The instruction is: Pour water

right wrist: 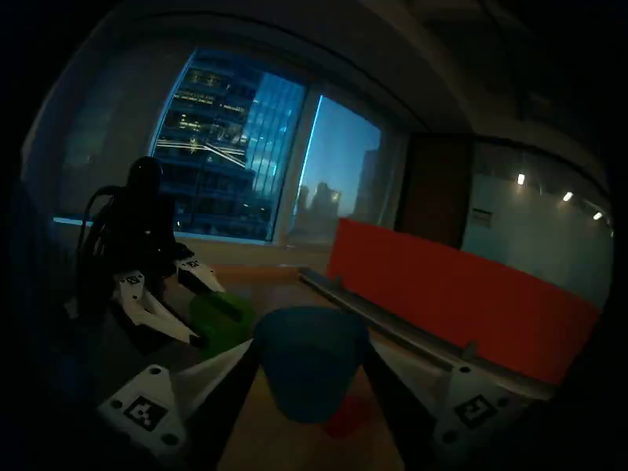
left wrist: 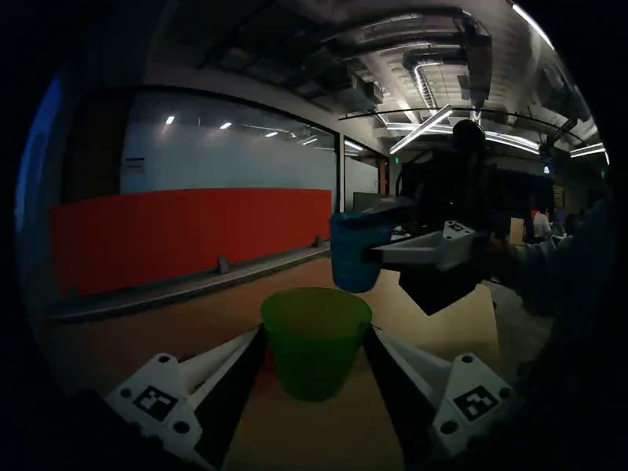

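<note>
Jaws pinch cups: left gripper (left wrist: 315, 334) green cup (left wrist: 315, 353), right gripper (right wrist: 310, 349) blue cup (right wrist: 310, 369), near red partition (left wrist: 188, 228).

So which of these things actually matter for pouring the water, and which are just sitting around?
Part of the job:
- green cup, gripped by the left gripper
- blue cup, gripped by the right gripper

Just there:
- small red thing on the table
- red wall panel
- window
</note>
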Tool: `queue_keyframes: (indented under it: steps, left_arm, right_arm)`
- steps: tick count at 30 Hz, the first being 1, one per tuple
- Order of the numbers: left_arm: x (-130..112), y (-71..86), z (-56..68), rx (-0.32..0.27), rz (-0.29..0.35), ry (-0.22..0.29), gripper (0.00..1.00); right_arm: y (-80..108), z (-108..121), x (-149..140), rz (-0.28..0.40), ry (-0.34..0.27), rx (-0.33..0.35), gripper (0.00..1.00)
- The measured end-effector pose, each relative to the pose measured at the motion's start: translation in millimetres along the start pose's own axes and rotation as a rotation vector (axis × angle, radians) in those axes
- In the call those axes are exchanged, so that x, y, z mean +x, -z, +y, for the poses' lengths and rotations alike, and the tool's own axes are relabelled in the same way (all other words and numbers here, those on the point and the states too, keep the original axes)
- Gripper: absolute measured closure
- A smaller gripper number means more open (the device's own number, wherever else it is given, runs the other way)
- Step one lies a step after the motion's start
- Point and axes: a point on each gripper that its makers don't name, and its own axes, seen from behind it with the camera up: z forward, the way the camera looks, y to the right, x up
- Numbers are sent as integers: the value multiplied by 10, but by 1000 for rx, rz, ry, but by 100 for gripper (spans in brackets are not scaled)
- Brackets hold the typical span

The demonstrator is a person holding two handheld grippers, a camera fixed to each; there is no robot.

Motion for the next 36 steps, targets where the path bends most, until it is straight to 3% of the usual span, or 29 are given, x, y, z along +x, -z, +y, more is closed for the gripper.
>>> queue_keyframes:
  steps: [21,36]
  left_arm:
    - [7,-71,17,-7,5,11,15]
    - [27,-93,80,-19,5,3,15]
  right_arm:
    - [-170,103,477,-12,339,0,10]
    - [-329,183,722,-17,539,-24,10]
